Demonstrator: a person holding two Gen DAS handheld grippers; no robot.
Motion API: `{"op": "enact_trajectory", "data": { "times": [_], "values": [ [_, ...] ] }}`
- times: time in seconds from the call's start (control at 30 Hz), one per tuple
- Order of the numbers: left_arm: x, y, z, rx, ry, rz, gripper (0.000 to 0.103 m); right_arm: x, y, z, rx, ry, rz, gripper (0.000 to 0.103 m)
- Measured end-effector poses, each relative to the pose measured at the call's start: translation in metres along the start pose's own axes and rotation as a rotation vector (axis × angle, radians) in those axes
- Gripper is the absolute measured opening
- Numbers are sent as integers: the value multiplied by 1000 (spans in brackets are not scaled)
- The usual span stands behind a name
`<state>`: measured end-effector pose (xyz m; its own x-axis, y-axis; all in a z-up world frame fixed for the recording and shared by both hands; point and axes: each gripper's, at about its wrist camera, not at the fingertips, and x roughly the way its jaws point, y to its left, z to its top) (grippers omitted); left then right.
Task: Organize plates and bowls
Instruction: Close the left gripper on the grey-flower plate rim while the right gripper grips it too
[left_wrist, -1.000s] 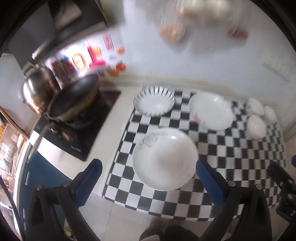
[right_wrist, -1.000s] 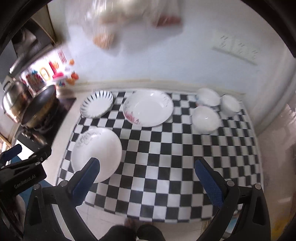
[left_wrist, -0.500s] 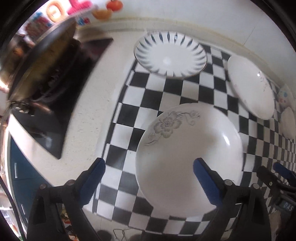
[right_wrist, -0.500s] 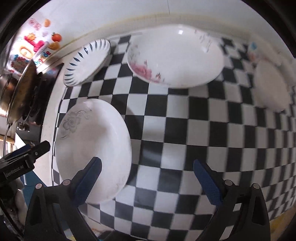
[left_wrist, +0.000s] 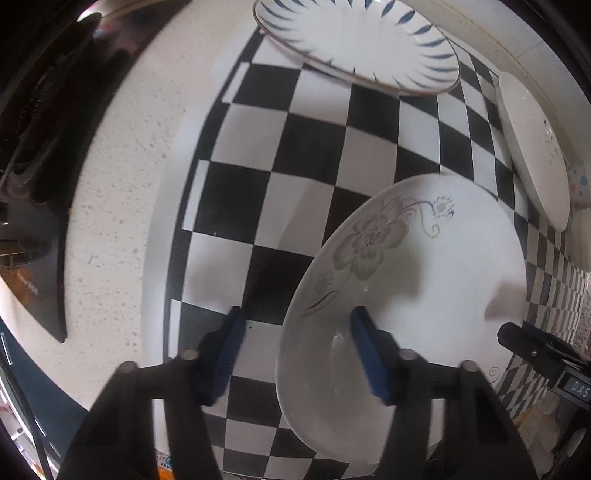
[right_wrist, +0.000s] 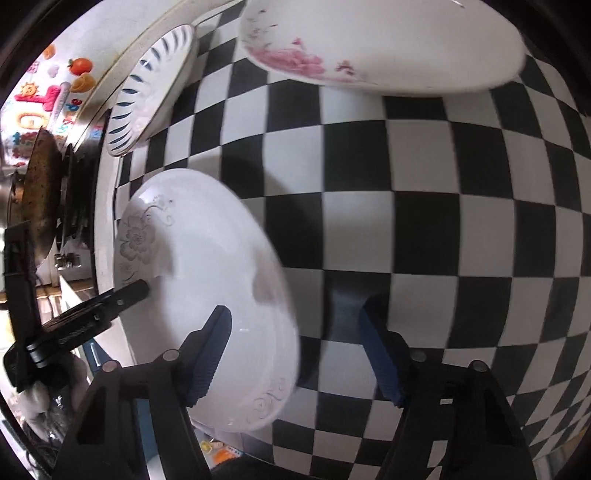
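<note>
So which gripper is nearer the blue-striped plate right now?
Left. The left gripper straddles the grey-flower plate's left rim, below the blue-striped plate. The right gripper straddles its right rim, farther off.

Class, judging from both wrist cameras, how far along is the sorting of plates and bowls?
Nothing looks stacked yet. In hand: the left gripper and right gripper, both open, straddle opposite rims of the grey-flower plate. Left: the blue-striped plate and pink-flower plate lie separate on the checkered mat.
</note>
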<state>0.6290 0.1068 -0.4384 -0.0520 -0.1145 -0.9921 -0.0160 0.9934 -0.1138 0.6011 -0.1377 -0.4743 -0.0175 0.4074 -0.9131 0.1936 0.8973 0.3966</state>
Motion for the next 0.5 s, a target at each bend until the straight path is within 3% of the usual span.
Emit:
{"op": "enact_trajectory", "data": {
  "times": [0.1, 0.13, 0.2, 0.23, 0.3, 0.37, 0.5],
  "values": [
    [-1, -2, -1, 8, -1, -20, 50, 5, 7, 1, -5, 15, 12, 69],
    [-1, -4, -1, 16, -1, -20, 50, 5, 8, 1, -5, 23, 33, 59],
    [2, -9, -1, 33, -4, -27, 44, 6, 8, 2, 14, 42, 62, 52],
    [1, -13, -2, 51, -4, -34, 42, 8, 10, 2, 17, 55, 87, 42],
    [1, -17, -2, 63, -12, -21, 43, 10, 12, 1, 17, 51, 56, 37],
    [1, -18, -3, 59, -14, -25, 42, 9, 14, -1, 4, 43, 17, 19],
    [-2, -19, -9, 72, -22, -26, 38, 10, 15, -4, 21, 31, 28, 19]
  ]
}}
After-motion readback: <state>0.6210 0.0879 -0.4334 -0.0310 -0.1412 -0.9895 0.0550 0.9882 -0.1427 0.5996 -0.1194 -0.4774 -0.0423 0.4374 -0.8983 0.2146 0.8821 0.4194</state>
